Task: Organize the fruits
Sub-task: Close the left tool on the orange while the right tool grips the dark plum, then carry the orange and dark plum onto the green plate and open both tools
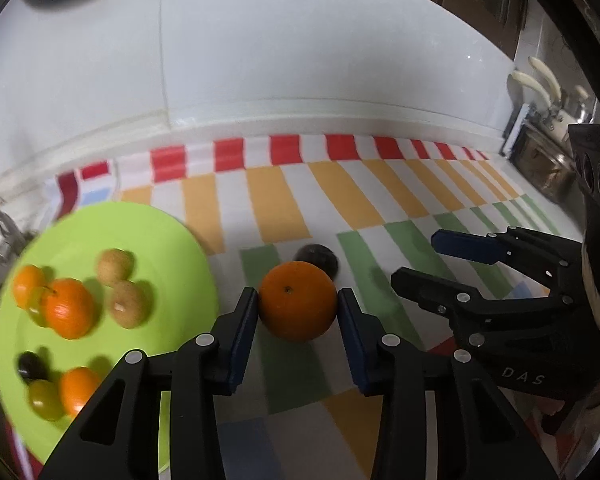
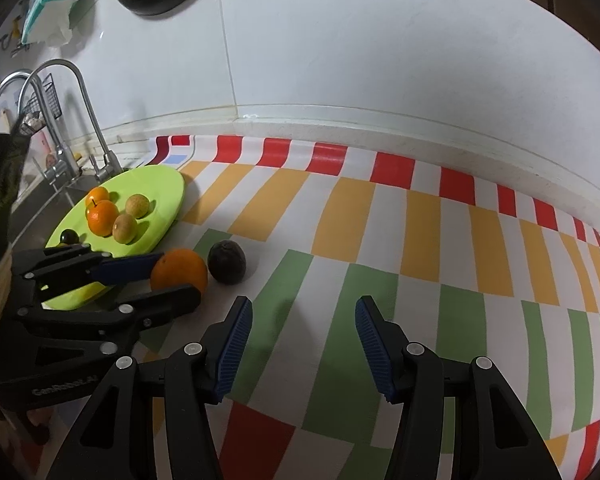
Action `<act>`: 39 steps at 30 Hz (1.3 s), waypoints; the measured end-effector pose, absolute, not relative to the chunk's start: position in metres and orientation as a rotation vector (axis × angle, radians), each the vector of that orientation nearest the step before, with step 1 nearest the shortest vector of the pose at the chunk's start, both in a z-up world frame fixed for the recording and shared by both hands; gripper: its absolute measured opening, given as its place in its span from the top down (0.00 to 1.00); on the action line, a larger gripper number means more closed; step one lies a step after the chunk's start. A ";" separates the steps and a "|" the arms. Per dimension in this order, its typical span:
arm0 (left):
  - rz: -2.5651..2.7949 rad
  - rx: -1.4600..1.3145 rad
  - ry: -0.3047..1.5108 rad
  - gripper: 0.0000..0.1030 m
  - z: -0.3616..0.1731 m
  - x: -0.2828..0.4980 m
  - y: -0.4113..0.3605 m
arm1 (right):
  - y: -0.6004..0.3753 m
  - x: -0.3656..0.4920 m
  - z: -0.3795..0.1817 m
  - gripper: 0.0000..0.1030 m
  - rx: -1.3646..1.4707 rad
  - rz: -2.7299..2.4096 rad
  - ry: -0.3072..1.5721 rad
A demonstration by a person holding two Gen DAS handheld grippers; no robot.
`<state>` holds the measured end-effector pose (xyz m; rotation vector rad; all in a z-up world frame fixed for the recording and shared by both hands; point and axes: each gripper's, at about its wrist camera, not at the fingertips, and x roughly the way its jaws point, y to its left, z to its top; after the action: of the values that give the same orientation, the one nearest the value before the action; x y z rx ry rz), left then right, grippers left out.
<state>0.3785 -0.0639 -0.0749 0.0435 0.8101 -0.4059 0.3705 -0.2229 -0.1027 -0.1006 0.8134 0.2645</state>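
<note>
My left gripper (image 1: 298, 312) is shut on an orange (image 1: 297, 306), both pads touching its sides; it also shows in the right wrist view (image 2: 179, 271). A dark round fruit (image 1: 316, 260) lies on the cloth just behind the orange, and shows in the right wrist view (image 2: 227, 261). A lime-green plate (image 1: 172, 240) on the left holds several fruits: oranges, tan fruits, green grapes and a dark one. My right gripper (image 2: 303, 340) is open and empty over the cloth, to the right of the orange; it shows in the left wrist view (image 1: 420, 258).
A checkered cloth (image 2: 380, 240) in red, orange, green and white covers the counter. A white tiled wall (image 2: 380, 60) runs behind. A sink with steel faucets (image 2: 88, 112) is left of the plate. A dish rack (image 1: 540, 136) stands at the far right.
</note>
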 end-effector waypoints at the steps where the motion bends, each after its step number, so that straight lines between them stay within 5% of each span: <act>1: -0.387 0.052 0.802 0.61 -0.071 0.377 -0.062 | -0.221 0.371 -0.102 0.47 -0.101 0.271 0.812; 11: -0.311 0.036 0.780 0.61 -0.064 0.372 -0.035 | -0.185 0.386 -0.103 0.48 -0.143 0.360 0.796; 24: -0.275 -0.012 0.772 0.61 -0.067 0.368 -0.016 | -0.158 0.410 -0.120 0.71 -0.200 0.373 0.851; 39: -0.263 -0.046 0.726 0.62 -0.051 0.346 -0.002 | -0.151 0.387 -0.084 0.72 -0.164 0.392 0.786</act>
<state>0.3458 -0.0025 -0.0510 -0.0463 0.7260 -0.2625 0.3868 -0.1507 -0.0841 -0.1645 0.7855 0.3916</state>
